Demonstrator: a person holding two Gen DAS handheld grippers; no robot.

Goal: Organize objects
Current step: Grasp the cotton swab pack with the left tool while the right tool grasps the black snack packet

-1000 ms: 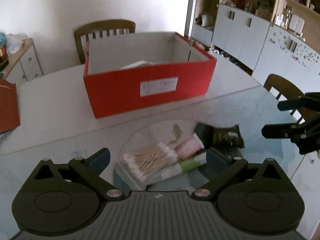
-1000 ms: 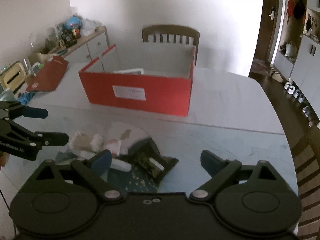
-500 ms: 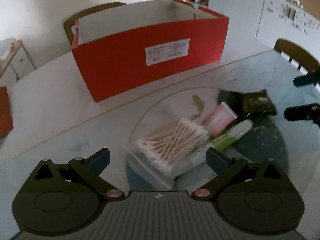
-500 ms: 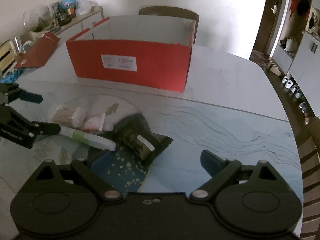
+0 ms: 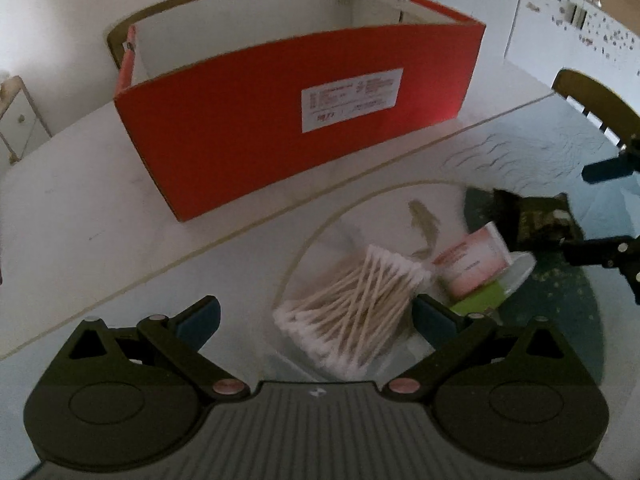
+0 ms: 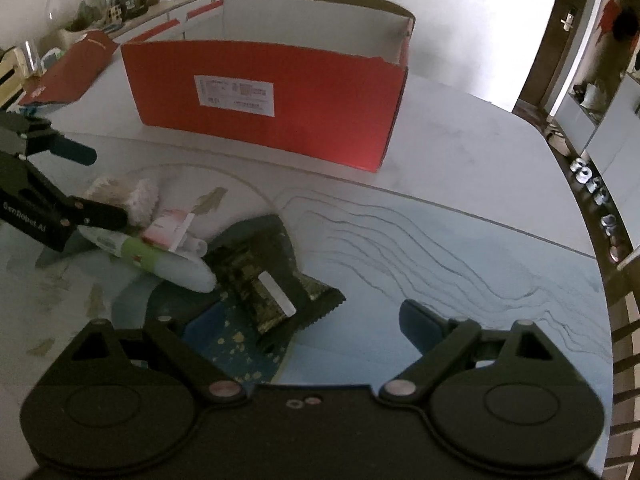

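An open red box (image 5: pixel 296 120) stands at the back of the table; it also shows in the right wrist view (image 6: pixel 264 100). In front of it lie a clear bag of cotton swabs (image 5: pixel 356 320), a pink tube (image 5: pixel 472 264), a green and white tube (image 6: pixel 160 256) and a dark packet (image 6: pixel 268 284). My left gripper (image 5: pixel 316 316) is open, low over the swabs, its right finger beside the bag. My right gripper (image 6: pixel 308 320) is open, low over the dark packet, which lies between its fingers.
A red box lid (image 6: pixel 68 72) lies at the far left of the table. Chairs stand behind the box (image 6: pixel 352 0) and at the right (image 5: pixel 596 100). A cluttered sideboard (image 6: pixel 120 4) and white cabinets (image 5: pixel 560 20) line the walls.
Both grippers have come down and forward toward the pile. The left one closed in on the swabs, the right one on the dark packet. Both stayed open.
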